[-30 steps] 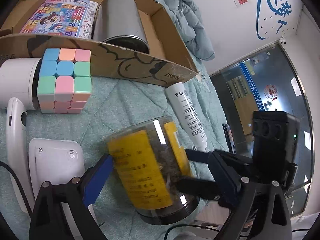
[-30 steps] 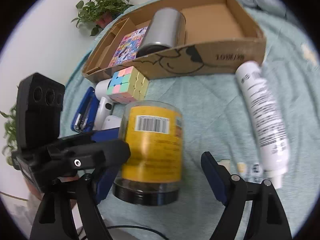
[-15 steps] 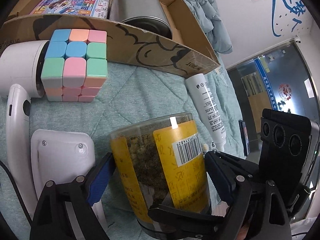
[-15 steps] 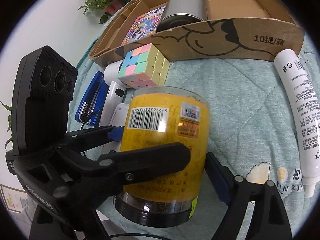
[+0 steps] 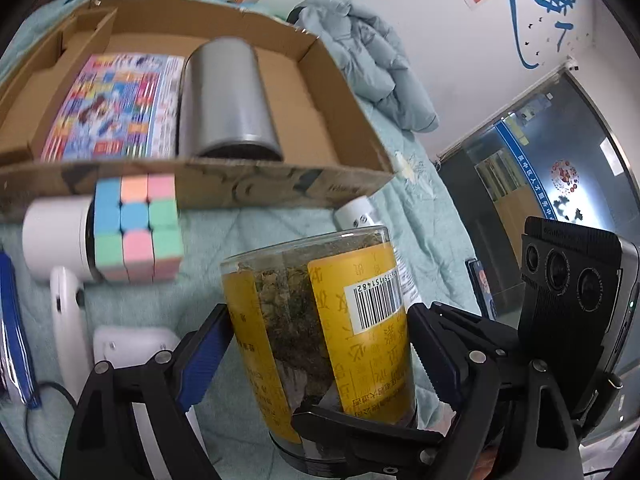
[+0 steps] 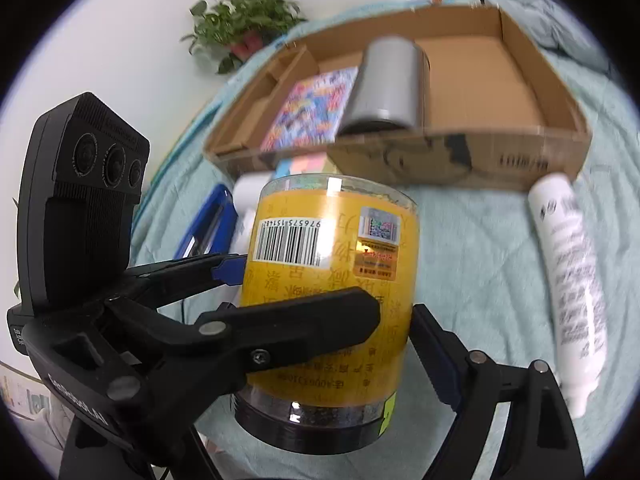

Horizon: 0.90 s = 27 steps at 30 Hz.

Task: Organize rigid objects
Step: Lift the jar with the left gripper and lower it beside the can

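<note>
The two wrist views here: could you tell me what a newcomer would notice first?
A yellow-labelled jar, upside down with its black lid lowest, fills the foreground, clamped between both grippers. Behind it lies a cardboard tray holding a silver can on its side beside a colourful booklet. A pastel puzzle cube sits against the tray's front wall.

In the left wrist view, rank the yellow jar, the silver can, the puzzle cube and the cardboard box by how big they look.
1. cardboard box, the widest thing in view.
2. yellow jar, though it is nearest the camera, which inflates it.
3. silver can.
4. puzzle cube.
The jar against the can is unsure in real size.
</note>
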Each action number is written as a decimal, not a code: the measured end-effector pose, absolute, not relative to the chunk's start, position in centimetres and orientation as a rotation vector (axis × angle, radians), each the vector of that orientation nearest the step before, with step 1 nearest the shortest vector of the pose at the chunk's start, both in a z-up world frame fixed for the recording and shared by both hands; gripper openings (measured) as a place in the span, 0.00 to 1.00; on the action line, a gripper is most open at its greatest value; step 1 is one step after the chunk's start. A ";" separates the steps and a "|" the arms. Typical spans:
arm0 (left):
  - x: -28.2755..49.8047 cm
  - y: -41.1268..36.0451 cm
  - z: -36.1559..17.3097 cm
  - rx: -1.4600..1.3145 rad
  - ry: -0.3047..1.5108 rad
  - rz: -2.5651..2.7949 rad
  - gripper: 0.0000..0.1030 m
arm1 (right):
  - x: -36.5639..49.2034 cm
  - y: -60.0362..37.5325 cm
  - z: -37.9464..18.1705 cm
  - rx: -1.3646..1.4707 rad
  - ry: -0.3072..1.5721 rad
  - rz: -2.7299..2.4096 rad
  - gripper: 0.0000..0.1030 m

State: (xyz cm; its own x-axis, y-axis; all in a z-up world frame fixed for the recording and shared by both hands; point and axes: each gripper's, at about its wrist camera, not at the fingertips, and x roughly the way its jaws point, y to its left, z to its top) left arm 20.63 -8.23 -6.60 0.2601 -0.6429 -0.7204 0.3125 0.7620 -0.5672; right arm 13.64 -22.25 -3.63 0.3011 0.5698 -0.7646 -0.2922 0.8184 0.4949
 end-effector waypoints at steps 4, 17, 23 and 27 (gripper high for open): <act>21.7 -8.6 -4.8 -0.307 1.099 -0.674 0.83 | 14.8 -22.7 -2.5 0.278 1.094 0.575 0.84; 25.6 -9.2 -0.4 -0.271 1.017 -0.688 0.82 | 18.2 -24.6 0.4 0.239 1.009 0.573 0.84; 29.2 -10.1 1.7 -0.264 0.981 -0.686 0.82 | 20.9 -25.1 2.1 0.217 0.979 0.574 0.84; 32.6 -11.2 2.3 -0.257 0.990 -0.679 0.82 | 24.2 -25.7 2.5 0.221 0.997 0.581 0.84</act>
State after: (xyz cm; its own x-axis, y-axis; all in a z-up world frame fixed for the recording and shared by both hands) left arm 32.64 -11.15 2.29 0.3655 -0.6331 -0.6823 0.4093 0.7677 -0.4930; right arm 24.24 -25.67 2.46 0.4071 0.5544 -0.7259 -0.3578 0.8280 0.4317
